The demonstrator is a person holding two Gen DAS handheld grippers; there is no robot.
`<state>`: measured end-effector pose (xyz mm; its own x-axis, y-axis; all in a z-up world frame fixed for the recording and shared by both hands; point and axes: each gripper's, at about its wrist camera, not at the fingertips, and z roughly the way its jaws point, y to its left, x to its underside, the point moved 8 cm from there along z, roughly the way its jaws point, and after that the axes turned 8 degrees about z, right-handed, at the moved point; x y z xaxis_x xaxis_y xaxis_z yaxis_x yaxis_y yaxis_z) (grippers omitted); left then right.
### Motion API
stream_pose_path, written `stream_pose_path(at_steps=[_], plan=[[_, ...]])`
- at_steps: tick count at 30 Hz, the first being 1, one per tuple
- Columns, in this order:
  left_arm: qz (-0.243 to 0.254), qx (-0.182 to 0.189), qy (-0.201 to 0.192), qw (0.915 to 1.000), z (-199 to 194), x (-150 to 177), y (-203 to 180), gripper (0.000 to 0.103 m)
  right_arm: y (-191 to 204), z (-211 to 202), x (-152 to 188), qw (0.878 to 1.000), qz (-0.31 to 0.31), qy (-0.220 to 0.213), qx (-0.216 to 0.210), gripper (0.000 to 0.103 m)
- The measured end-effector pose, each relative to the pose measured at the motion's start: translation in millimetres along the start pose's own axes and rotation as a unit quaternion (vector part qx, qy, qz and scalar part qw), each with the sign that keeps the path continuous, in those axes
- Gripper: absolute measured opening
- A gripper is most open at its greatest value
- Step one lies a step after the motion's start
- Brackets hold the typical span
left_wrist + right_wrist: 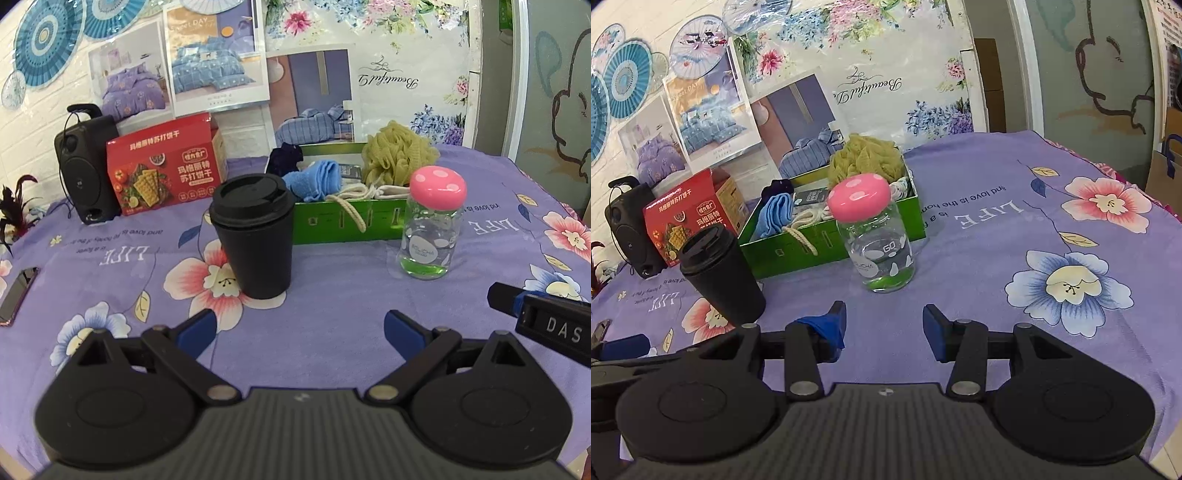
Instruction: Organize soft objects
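Observation:
A green box (332, 225) (798, 251) stands at the back of the purple flowered cloth. In it lie an olive mesh bath sponge (397, 153) (864, 157), a folded blue cloth (316, 181) (775, 216), a dark navy cloth (282, 160) (777, 188) and a cream drawstring bag (369, 192) whose cord hangs over the box's front wall. My left gripper (299, 330) is open and empty, low over the cloth, short of the box. My right gripper (884, 326) is open and empty, in front of the jar.
A black lidded cup (255, 236) (720, 273) and a glass jar with a pink mushroom lid (430, 225) (873, 240) stand before the box. A red cracker box (166, 173), a black speaker (86, 170) and a phone (16, 295) are at the left.

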<state>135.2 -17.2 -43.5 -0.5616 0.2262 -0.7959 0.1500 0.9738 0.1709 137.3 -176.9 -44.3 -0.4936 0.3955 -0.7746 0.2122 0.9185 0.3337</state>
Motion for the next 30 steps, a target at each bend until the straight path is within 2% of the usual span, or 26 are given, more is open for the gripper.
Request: stream_pose_path(at_steps=[13,30], plan=[[-0.003,0.002,0.0,1.0,-0.4,-0.2,2.6,0.097,5.7,5.8,5.8,1.0,-0.016,0.013,-0.003,0.031],[-0.016,-0.004,0.0,0.9999,-0.8,-1.2,11.5,0.097,11.5,2.7,6.7,0.999,-0.034,0.009,-0.001,0.031]])
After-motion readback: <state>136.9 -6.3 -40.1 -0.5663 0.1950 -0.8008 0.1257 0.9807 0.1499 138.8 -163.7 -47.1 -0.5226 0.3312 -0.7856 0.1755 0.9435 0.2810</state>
